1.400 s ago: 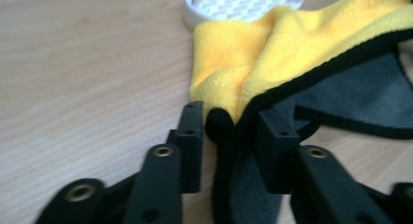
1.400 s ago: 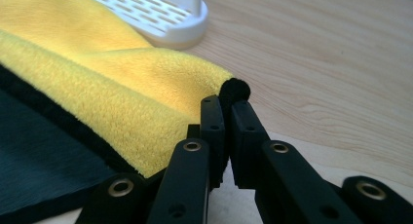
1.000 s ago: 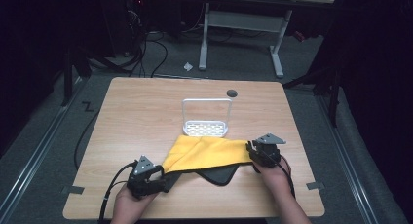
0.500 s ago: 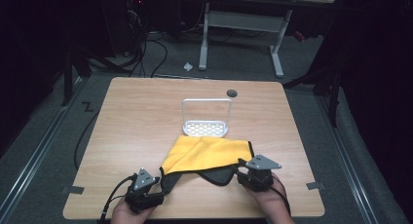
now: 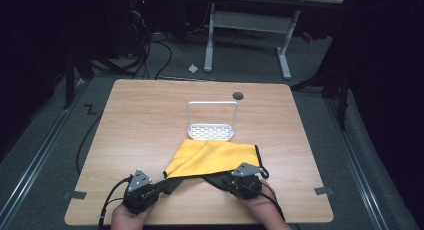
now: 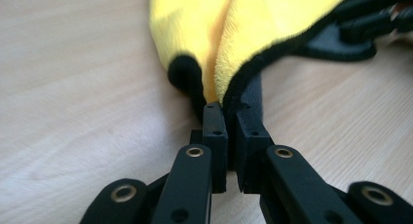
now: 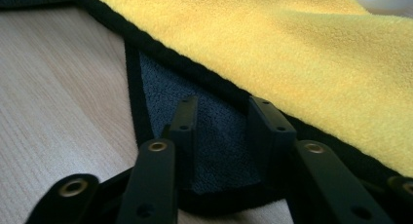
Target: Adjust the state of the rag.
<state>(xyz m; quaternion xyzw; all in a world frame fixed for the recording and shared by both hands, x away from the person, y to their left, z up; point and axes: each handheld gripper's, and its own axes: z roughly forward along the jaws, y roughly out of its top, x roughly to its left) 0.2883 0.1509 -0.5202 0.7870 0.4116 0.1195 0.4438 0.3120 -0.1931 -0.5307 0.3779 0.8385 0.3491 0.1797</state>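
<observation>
My left tongs (image 6: 225, 112) are pressed together on a corner of the cloth (image 5: 215, 157). In the left gripper view the two black jaws stand almost parallel, and the black hem with the yellow pile is squeezed between their tips; they have just been closing on it. From that corner the cloth rises away from the wood in two yellow folds.

My right tongs (image 7: 224, 117) are half spread, and their jaws have just been closing as well. In the right gripper view the grey underside of the cloth, with its black hem, lies between and under the two jaws. I cannot tell if the pads already press on it (there is a clear gap between the jaws).

In the high view the left tongs (image 5: 145, 186) and the right tongs (image 5: 243, 177) are both near the front edge of the tabletop (image 5: 145, 120), with my hands behind them. The cloth lies between them and spreads away from me, yellow side up, with a dark flap at its near edge. Its far edge touches the base of a small white rack (image 5: 211, 131), which stands upright near the middle of the tabletop.
</observation>
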